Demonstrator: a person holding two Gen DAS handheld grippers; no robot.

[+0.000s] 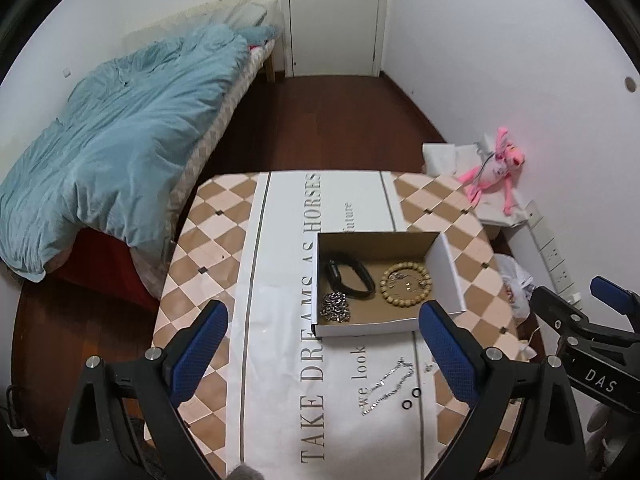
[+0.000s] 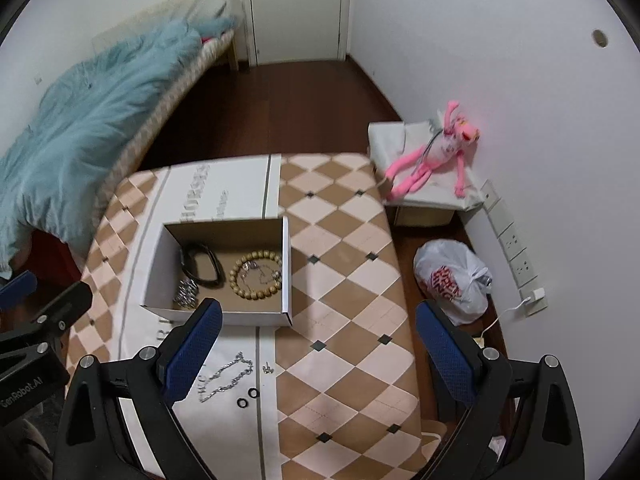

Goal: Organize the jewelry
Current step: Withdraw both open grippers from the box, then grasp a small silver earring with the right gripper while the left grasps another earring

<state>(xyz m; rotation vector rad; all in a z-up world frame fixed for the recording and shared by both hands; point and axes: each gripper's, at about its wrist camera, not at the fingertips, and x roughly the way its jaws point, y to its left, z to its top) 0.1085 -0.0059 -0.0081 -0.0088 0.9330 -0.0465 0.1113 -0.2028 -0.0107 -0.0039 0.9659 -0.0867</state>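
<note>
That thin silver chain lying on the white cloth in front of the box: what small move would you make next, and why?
Probably lower the open left gripper onto the thin silver chain. The chain and two small black rings lie outside the open cardboard box, which already holds a wooden bead bracelet, a black band and a chunky silver chain. Both grippers are empty.
</note>
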